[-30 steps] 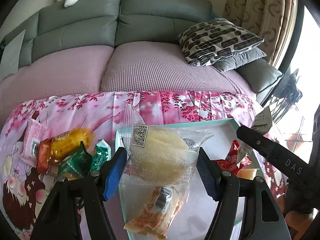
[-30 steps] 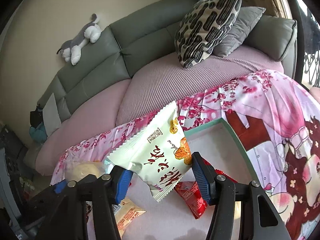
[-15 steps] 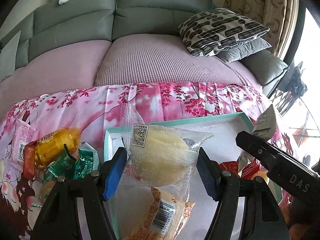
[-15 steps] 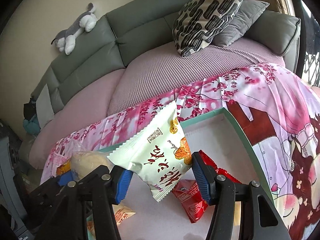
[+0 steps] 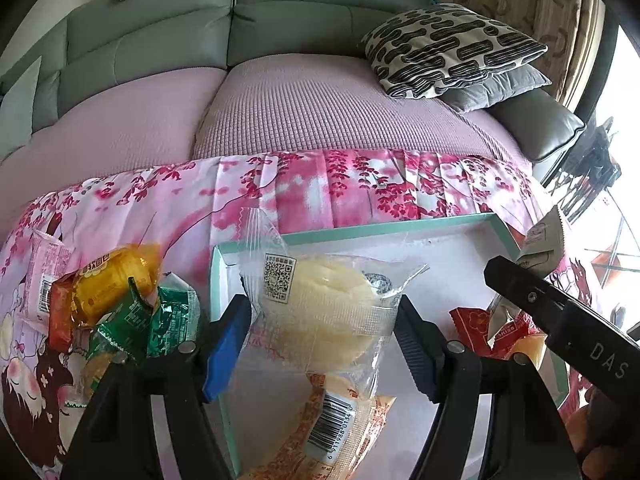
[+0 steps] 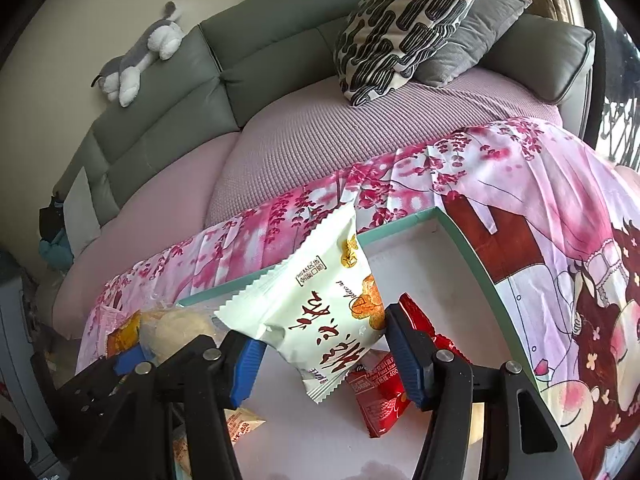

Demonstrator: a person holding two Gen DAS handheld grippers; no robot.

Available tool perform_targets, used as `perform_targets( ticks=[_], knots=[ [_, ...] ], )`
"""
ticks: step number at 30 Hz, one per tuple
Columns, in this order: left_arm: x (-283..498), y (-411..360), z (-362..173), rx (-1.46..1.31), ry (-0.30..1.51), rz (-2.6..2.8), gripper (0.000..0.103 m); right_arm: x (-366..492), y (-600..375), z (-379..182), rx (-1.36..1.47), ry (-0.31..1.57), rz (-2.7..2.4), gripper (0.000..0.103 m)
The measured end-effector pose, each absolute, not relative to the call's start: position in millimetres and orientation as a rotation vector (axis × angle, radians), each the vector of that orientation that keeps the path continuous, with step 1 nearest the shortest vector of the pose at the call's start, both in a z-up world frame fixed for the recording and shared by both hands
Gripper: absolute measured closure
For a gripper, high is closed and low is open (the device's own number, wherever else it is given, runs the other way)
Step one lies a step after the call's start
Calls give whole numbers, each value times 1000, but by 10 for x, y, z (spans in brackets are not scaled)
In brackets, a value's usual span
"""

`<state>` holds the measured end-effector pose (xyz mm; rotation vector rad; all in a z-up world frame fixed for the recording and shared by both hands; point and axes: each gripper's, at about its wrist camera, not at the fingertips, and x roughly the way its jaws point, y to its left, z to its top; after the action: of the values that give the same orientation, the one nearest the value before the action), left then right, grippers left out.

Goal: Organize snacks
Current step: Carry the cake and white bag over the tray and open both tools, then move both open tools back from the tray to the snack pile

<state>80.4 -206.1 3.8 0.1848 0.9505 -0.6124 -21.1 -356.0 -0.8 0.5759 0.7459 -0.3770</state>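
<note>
My left gripper (image 5: 322,344) is shut on a clear-wrapped pale yellow bun (image 5: 320,312) and holds it above the near left part of a white tray with a teal rim (image 5: 384,230). An orange-printed snack pack (image 5: 320,436) lies in the tray below it. My right gripper (image 6: 320,356) is shut on a white snack packet with red lettering (image 6: 316,304) above the tray (image 6: 468,256). A red packet (image 6: 384,396) lies in the tray under it. The right gripper also shows at the right of the left wrist view (image 5: 560,312).
A pile of loose snacks lies on the pink floral cloth (image 5: 320,188) left of the tray: a yellow-orange pack (image 5: 112,280), green packs (image 5: 160,320), a pink packet (image 5: 48,268). A sofa with patterned cushions (image 5: 452,44) stands behind the table.
The left gripper has moved a little forward and right with the bun, so the loose snack pile has slid left in its view. The right gripper has barely shifted with the white packet.
</note>
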Motion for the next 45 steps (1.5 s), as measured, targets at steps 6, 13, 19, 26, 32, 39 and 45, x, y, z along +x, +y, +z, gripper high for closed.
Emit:
perform_targets(
  ticks=[6,13,19,26,32,39,45],
  knots=[
    [799,-2061,47,194,942,-596,25,-200,-3575,-61,581,763,-391,41],
    [825,-2013,77,192,950,-565,25,-207,-3571,-61,576,772,-401,41],
    [880,-1905,128,165,961,-510,25,-205,-3593,-69,577,782,-426,32],
    [937,-1822,113,148,982,-470,25,-223,-3626,-74,592,783,-435,32],
    [945,-1783,138,155,966,-439,8,-209,-3594,-29,562,787,-442,23],
    [964,-1720,160,151,948,-388,4,-200,-3541,46,522,785,-437,22],
    [1032,-1614,129,127,963,-325,3,-189,-3515,65,488,790,-450,6]
  ],
)
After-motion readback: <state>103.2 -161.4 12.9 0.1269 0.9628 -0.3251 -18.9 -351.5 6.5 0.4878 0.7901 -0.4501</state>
